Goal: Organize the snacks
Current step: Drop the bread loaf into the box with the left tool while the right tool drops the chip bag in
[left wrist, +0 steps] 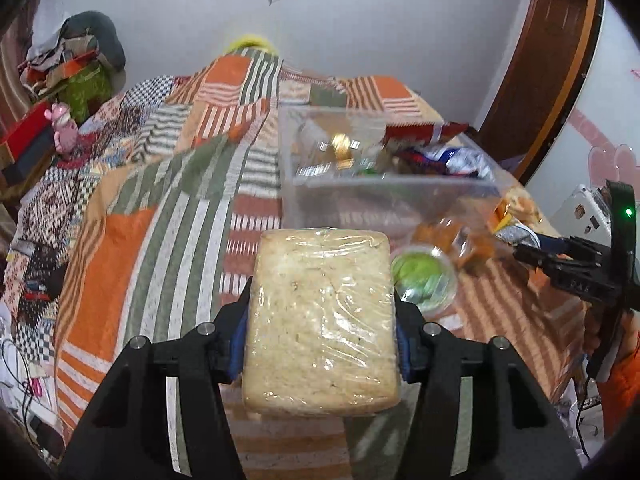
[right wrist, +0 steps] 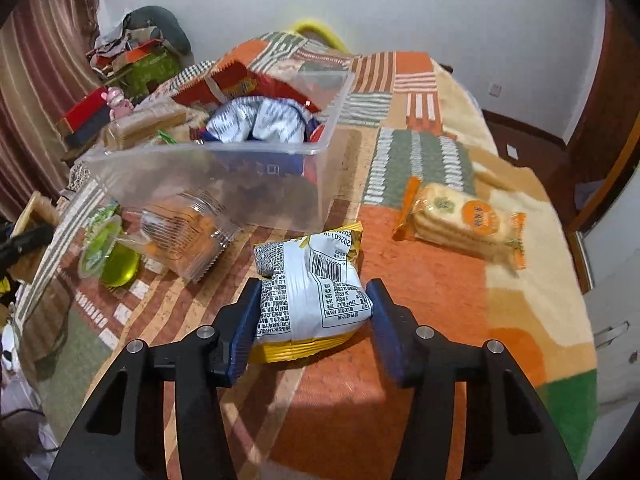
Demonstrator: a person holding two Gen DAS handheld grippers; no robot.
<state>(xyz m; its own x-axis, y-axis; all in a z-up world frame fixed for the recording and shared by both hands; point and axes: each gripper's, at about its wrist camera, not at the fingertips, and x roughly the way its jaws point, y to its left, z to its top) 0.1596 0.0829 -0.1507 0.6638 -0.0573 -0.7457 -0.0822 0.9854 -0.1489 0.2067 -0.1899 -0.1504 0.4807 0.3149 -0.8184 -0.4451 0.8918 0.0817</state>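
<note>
A flat, pale block of snack wrapped in clear film (left wrist: pixel 322 320) sits clamped between the blue pads of the left gripper (left wrist: pixel 322 308). The jaws are partly closed, pressing on its two long sides, and it appears lifted clear of the bed. Its long axis runs straight ahead, along the fingers, toward the clear plastic bin (left wrist: pixel 384 184). That bin stands directly beyond the block's far end and a little to the right, on the striped patchwork bedspread (left wrist: pixel 132 240). It already holds several packets, including a red one and a blue-and-white one.

Between block and bin, to the right, lie a small green jelly cup (left wrist: pixel 424 276) and a clear tub of orange snacks (left wrist: pixel 460 240). The block would probably have to pass over or beside them.

The right gripper (right wrist: pixel 314 312) is partly closed around a white-and-yellow printed snack bag (right wrist: pixel 312 292) that lies on the bedspread near the front edge. The left pad touches the bag; the right pad is at its edge, and firm contact there cannot be confirmed. The bag's long axis also points away, toward the bin's near right corner, which is close ahead and to the left.

An orange pack of round crackers (right wrist: pixel 460 220) lies apart to the right, nearer the bed's right edge and closer to the right hand than the left.

As a judgement, the left hand's load is ready to go forward into the bin; the right hand's bag is not yet lifted.
</note>
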